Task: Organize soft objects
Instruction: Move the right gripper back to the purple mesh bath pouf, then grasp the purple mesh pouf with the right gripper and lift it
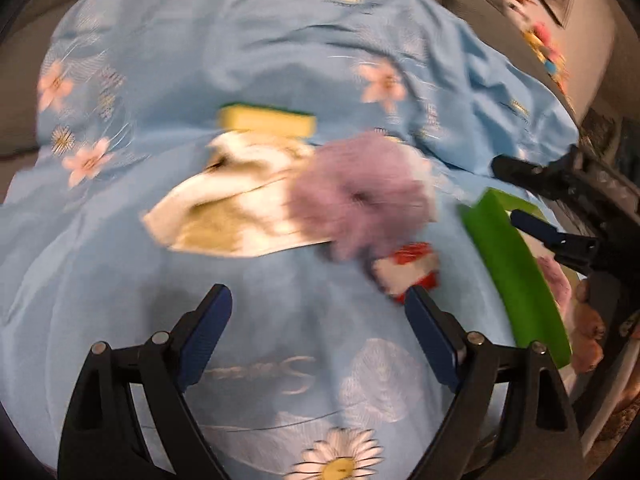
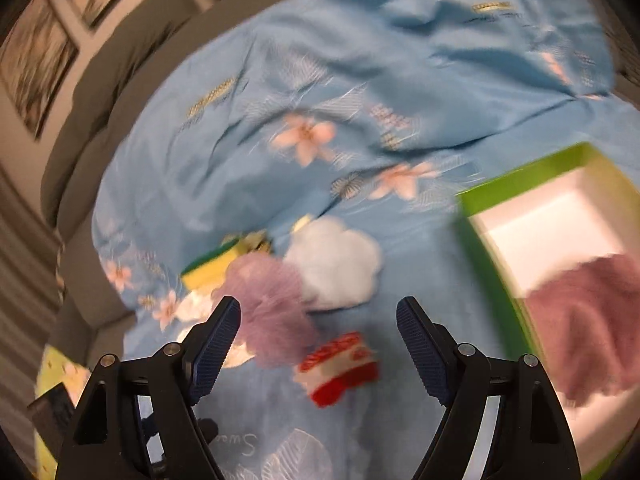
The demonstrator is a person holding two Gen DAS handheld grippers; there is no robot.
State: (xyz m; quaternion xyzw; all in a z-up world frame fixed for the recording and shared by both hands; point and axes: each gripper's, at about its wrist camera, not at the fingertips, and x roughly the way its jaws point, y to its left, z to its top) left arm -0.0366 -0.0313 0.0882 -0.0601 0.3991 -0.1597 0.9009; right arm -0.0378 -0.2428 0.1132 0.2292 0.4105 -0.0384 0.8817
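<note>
On the blue flowered sheet (image 1: 280, 40) lie a yellow-green sponge (image 1: 266, 120), a white and olive cloth (image 1: 224, 208), a purple mesh pouf (image 1: 360, 196) and a small red-and-white soft item (image 1: 408, 270). My left gripper (image 1: 318, 294) hangs open above the sheet just short of them, with nothing between its fingers. At the right stands a green box (image 1: 516, 276), and my right gripper (image 1: 506, 192) hovers over it. In the right wrist view the right gripper (image 2: 319, 304) is open over the pouf (image 2: 272, 312) and the red-and-white item (image 2: 340, 364). A white cloud-shaped cushion (image 2: 336, 264) lies beyond. A mauve towel (image 2: 588, 320) rests in the box (image 2: 520, 176).
Grey sofa cushions (image 2: 120, 80) ring the sheet, with framed pictures (image 2: 36, 60) on the wall behind. A hand (image 1: 588, 320) shows beside the box. A yellow-green cloth with a dark object (image 2: 52, 404) lies at the lower left of the right wrist view.
</note>
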